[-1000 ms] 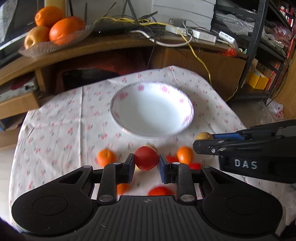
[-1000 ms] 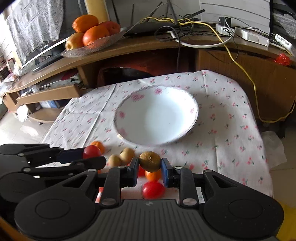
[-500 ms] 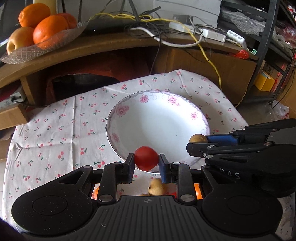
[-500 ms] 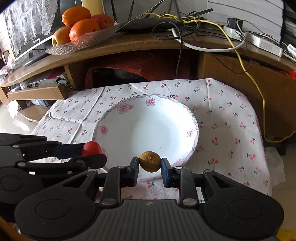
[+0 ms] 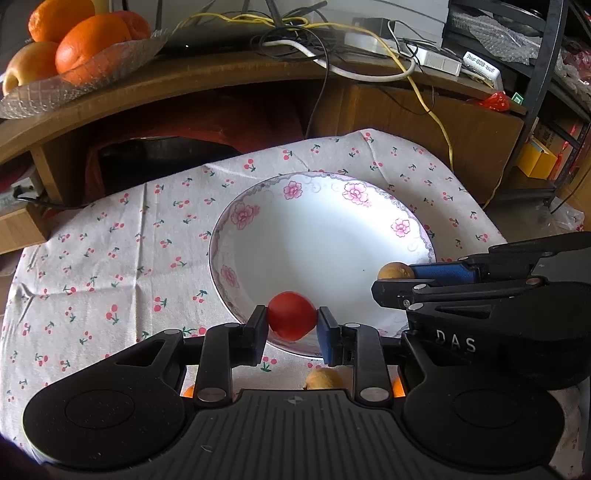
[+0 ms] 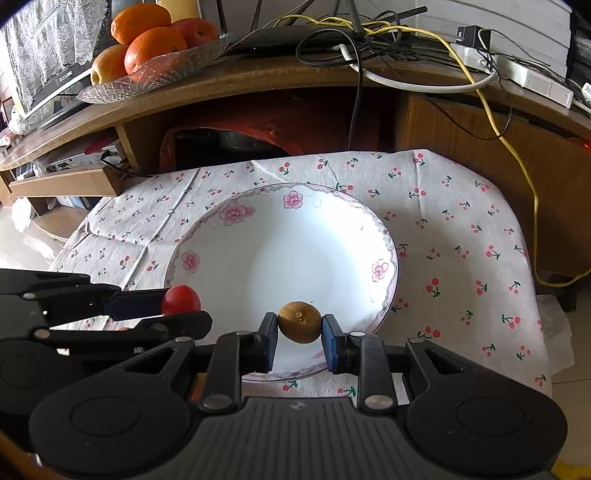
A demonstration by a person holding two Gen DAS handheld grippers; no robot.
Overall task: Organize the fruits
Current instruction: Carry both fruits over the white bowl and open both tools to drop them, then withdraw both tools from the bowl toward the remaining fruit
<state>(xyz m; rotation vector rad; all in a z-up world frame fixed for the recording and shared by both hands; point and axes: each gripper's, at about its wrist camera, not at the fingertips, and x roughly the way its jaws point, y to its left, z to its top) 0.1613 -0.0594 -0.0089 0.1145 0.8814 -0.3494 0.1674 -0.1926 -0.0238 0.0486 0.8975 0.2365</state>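
Left gripper (image 5: 291, 325): clamped on a small red tomato (image 5: 291, 320), one pad pressed to each flank, gap no wider than the fruit itself. Held over the near rim of the white flowered plate (image 5: 400, 227), clear of the porcelain so far as can be told. Seen also from the right wrist view as a side-on claw (image 6: 181, 306) with the tomato (image 6: 181, 300) pinched at its tip, over the plate's left edge.

Right gripper (image 6: 299, 326): closed on a small brown kiwi-like fruit (image 6: 299, 321), blue pads tight against both sides, again spread only by the fruit's width. Poised above the near part of the plate (image 6: 380, 269), inside the rim. From the left wrist view, same claw (image 5: 388, 280) entering from the right, the brown fruit (image 5: 395, 271) showing at its tip over the plate's right side.

Plate bare inside, resting on a cherry-print tablecloth (image 5: 110, 258). Below the left gripper's fingers, a yellowish-brown fruit (image 5: 325, 379) on the cloth just short of the plate, with slivers of orange fruit (image 5: 189, 391) to either side, mostly hidden by the gripper body.

Behind, on a wooden shelf (image 6: 295, 74): a glass dish (image 6: 159, 74) of oranges and an apple, plus tangled cables (image 6: 369, 33).
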